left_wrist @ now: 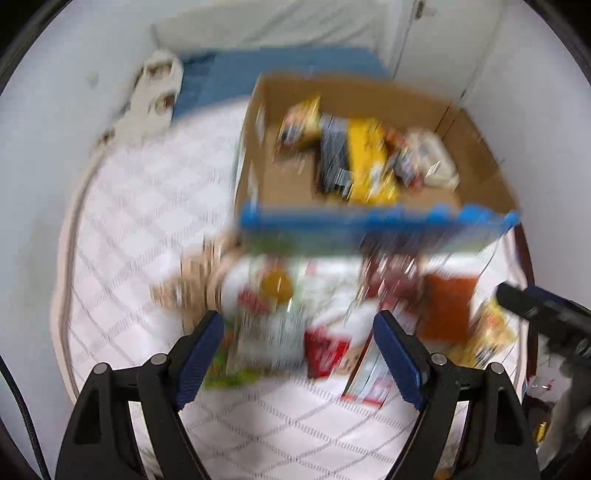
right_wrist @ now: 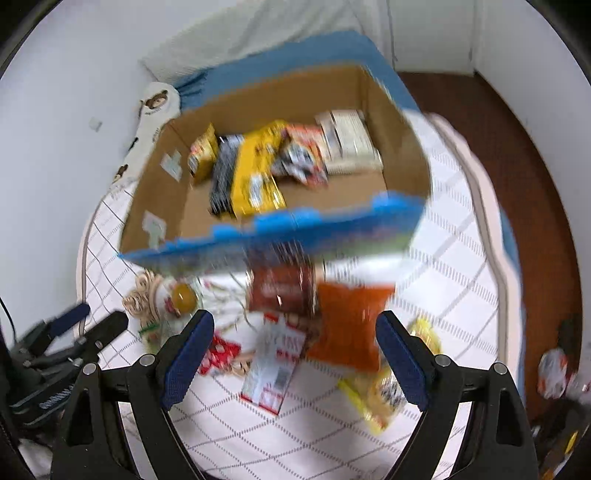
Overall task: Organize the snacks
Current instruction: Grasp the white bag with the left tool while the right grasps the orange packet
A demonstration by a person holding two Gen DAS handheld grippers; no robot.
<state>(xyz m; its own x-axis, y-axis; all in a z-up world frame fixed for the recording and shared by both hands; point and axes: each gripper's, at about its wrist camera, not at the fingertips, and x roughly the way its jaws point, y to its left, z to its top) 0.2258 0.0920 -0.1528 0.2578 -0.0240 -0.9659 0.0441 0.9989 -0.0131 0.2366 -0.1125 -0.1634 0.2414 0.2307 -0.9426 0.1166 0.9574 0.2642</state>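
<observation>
An open cardboard box (left_wrist: 280, 184) with a blue front edge stands on a white quilted bed (left_wrist: 147, 206); it also shows in the right wrist view (right_wrist: 166, 192). Inside lie a yellow packet (left_wrist: 369, 162), a dark packet (left_wrist: 332, 158) and a pale packet (left_wrist: 432, 155). Loose snacks lie in front of the box: an orange bag (right_wrist: 351, 325), a brown packet (right_wrist: 280, 288), a red-and-white box (right_wrist: 273, 365) and a yellow packet (right_wrist: 384, 398). My left gripper (left_wrist: 299, 354) is open above the loose snacks. My right gripper (right_wrist: 295, 354) is open above them too. Both views are blurred.
A blue blanket (left_wrist: 258, 70) and a white pillow (left_wrist: 295, 26) lie behind the box. A patterned white cushion (left_wrist: 155, 96) rests by the left wall. Brown floor (right_wrist: 498, 140) runs along the bed's right side. The other gripper shows at each view's edge (right_wrist: 74, 339).
</observation>
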